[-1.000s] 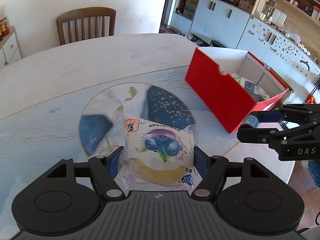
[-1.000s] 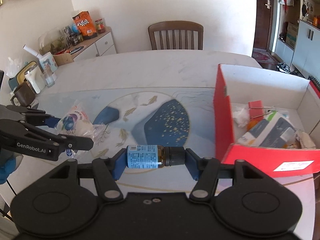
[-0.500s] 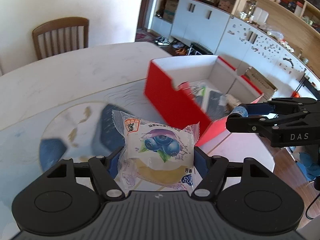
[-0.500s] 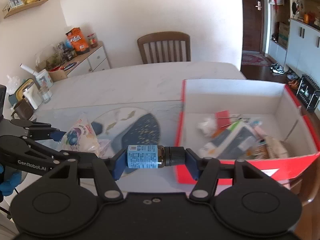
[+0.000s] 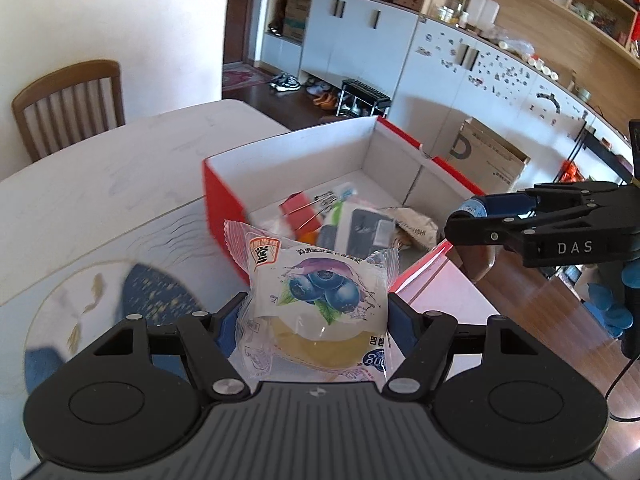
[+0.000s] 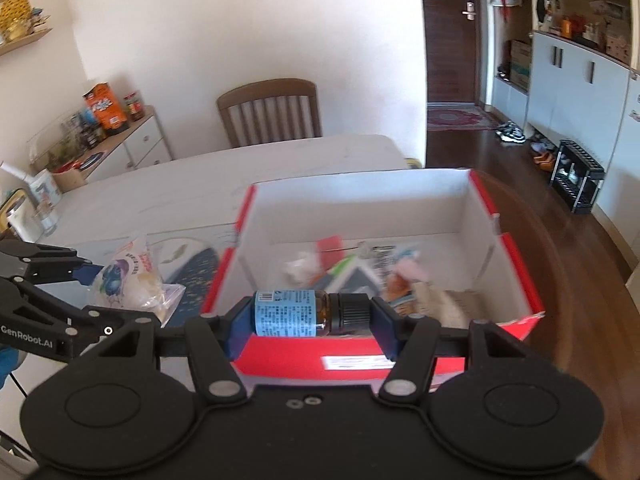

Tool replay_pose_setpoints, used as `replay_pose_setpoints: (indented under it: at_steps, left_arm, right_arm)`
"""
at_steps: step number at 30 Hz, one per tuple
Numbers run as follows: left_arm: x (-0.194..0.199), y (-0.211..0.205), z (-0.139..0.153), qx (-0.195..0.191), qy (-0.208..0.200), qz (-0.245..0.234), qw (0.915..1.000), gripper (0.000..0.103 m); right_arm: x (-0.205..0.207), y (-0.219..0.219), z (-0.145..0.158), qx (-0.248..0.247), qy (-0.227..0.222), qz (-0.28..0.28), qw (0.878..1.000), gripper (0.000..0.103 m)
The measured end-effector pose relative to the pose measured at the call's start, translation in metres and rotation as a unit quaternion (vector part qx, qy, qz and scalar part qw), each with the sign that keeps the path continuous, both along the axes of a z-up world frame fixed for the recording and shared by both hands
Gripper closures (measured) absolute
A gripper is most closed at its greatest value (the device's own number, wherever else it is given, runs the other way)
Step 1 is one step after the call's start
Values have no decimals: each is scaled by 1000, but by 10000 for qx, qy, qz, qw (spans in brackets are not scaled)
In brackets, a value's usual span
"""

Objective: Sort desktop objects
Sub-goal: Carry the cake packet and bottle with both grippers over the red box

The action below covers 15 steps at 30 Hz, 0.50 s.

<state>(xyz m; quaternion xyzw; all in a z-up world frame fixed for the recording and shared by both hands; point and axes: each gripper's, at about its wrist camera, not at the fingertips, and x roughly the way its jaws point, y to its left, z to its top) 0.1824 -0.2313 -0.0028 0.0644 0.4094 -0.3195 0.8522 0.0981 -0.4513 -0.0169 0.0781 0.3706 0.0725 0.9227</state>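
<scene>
You've got the big white marble-look table (image 6: 192, 184) under you, and at its corner sits the open red cardboard box with white inside walls (image 6: 360, 204), already holding a jumble of packets and papers. Your left gripper (image 5: 316, 320) is closed snugly on the clear plastic pastry packet printed with blueberries (image 5: 320, 300), carrying it above the table just short of the box's near wall. Your right gripper (image 6: 312, 316) is clamped end to end on the small brown glass bottle with a pale blue label and black cap (image 6: 308, 312), which lies sideways right over the box's front edge. Here's the risk, as I judge it: let go of that bottle now and it could clip the red rim and roll off onto the wooden floor (image 6: 580, 272), since this corner hangs close to the table edge; push further over the opening first. The packet is soft and slippery, so a loose squeeze might let it slide out before you reach the box. Watch your two grippers as well; both converge on one opening and could bump. Around you, a brown wooden slat-back chair (image 6: 272, 112) stands behind the table, well apart, and nothing blocks the way in.
</scene>
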Motion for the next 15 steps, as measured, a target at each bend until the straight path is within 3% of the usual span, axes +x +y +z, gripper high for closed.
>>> replay_pose_setpoints:
  at_steps: [15]
  left_arm:
    - [55,-65,-14,446,10,-173,9989,31]
  right_arm:
    - [43,-57,-16,-44,163,-236,9996,42]
